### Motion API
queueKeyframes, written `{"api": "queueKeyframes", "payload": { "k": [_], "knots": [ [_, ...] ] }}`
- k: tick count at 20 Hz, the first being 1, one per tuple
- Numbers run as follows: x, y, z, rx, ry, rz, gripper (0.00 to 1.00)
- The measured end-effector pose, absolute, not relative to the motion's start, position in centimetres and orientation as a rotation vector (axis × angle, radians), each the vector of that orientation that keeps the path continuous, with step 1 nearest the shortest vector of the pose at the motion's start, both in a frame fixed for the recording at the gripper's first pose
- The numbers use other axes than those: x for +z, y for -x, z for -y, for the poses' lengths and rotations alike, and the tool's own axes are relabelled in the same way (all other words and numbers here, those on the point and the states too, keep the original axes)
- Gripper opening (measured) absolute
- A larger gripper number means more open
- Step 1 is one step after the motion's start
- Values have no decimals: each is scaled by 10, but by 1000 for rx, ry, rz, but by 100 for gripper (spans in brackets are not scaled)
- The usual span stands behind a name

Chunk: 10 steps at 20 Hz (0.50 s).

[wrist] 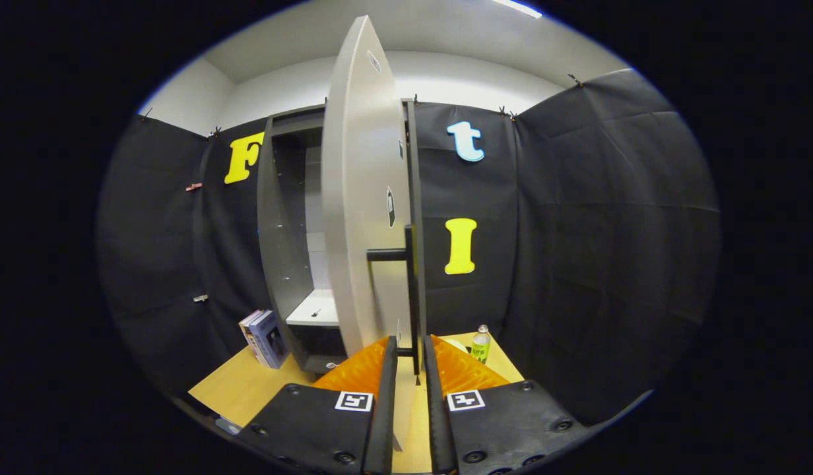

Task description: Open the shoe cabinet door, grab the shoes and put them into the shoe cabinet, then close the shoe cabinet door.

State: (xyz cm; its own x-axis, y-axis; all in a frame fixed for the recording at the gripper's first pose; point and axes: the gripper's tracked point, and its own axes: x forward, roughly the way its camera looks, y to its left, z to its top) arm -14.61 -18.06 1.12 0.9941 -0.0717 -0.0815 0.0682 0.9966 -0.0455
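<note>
Pinching door handle (414, 297) at 12 o'clock, our gripper (410, 356) clamps 2 fingers on it, swinging cabinet door (360, 198) open so shelves at 10 o'clock take shoes.

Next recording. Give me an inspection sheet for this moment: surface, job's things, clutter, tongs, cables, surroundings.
Surface: light wooden table, bare where it shows.
Job's things: grey shoe cabinet stands on the table; its door is swung open, edge toward the camera; inside, a white shelf. Shoes: nothing seen.
Clutter: books lean beside the cabinet; a bottle stands on the door's other side.
Tongs: tongs sit on either side of the door's black handle near its lower end; contact cannot be told.
Cables: nothing seen.
Surroundings: black cloth walls, white ceiling above.
</note>
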Motion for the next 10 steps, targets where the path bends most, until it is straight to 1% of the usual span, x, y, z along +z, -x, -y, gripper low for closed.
{"api": "queueKeyframes", "payload": {
  "k": [2,6,10],
  "knots": [
    [20,159,194,-103,59,-49,21],
    [17,169,200,-122,72,-50,23],
    [2,171,181,-75,56,-80,23]
  ]
}}
